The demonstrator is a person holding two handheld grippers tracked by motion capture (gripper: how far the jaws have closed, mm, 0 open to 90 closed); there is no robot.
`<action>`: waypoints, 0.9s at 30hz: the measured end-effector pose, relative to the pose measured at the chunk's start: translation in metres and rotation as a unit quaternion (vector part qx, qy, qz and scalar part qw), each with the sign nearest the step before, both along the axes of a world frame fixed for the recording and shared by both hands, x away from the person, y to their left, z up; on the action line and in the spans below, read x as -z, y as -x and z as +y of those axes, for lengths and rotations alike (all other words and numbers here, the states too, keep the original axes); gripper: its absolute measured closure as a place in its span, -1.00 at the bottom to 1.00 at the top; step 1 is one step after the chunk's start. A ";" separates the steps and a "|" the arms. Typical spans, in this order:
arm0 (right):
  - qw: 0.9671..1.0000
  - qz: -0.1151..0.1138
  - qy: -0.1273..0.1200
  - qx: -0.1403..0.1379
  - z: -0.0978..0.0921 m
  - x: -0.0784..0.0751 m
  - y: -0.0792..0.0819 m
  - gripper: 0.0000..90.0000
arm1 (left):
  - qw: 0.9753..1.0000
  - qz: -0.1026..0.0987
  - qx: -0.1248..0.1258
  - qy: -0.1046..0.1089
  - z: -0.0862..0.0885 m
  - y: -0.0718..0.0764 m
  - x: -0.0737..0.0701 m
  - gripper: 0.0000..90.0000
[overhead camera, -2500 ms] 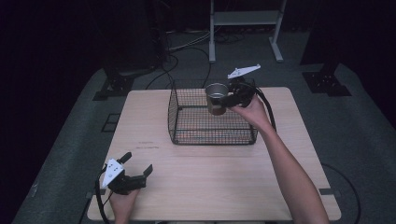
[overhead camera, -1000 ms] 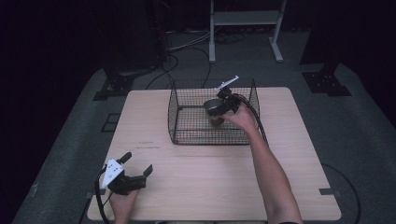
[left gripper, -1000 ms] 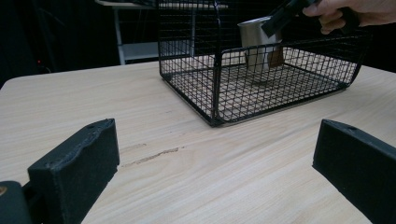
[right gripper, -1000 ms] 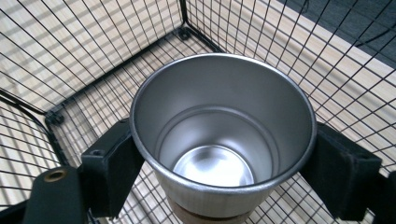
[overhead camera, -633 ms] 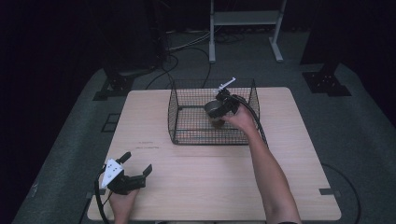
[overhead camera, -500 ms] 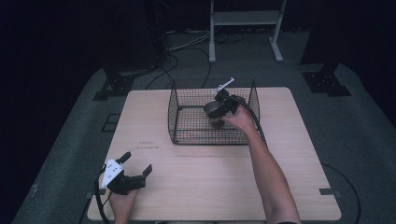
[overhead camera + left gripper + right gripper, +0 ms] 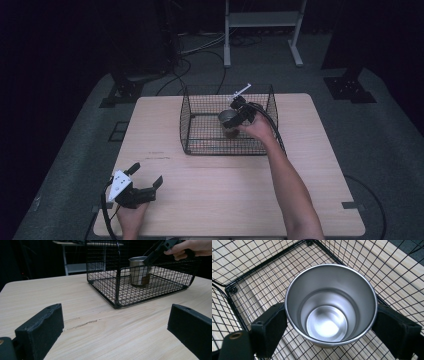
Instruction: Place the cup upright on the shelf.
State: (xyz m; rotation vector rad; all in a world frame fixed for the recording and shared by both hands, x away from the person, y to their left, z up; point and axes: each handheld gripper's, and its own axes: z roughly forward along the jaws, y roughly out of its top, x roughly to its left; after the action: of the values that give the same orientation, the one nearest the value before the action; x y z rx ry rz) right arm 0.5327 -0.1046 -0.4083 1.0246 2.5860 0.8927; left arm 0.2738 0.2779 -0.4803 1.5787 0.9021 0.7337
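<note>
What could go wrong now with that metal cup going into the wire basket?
The right hand-held gripper grips the steel cup only at its rim; the smooth wall could slip. In the left gripper view the cup looks at the basket floor, and opening early on uneven wire might tip it.

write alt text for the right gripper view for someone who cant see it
An empty steel cup, seen from above, stands upright between the right gripper's two black jaws, which press against its rim from either side. Beneath it is the floor of a black wire basket, with a pale wooden table showing through the mesh.
</note>
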 end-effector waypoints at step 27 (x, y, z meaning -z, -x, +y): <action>0.995 -0.043 -0.091 0.013 -0.026 -0.043 0.026 -0.70 | 1.000 0.000 -0.002 -0.003 -0.002 0.000 0.000 -1.00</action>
State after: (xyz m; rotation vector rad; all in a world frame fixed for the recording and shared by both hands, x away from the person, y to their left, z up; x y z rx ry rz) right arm 0.5065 -0.1310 -0.3649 1.0377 2.4500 1.1571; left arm 0.2739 0.2763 -0.4800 1.5832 0.9041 0.7394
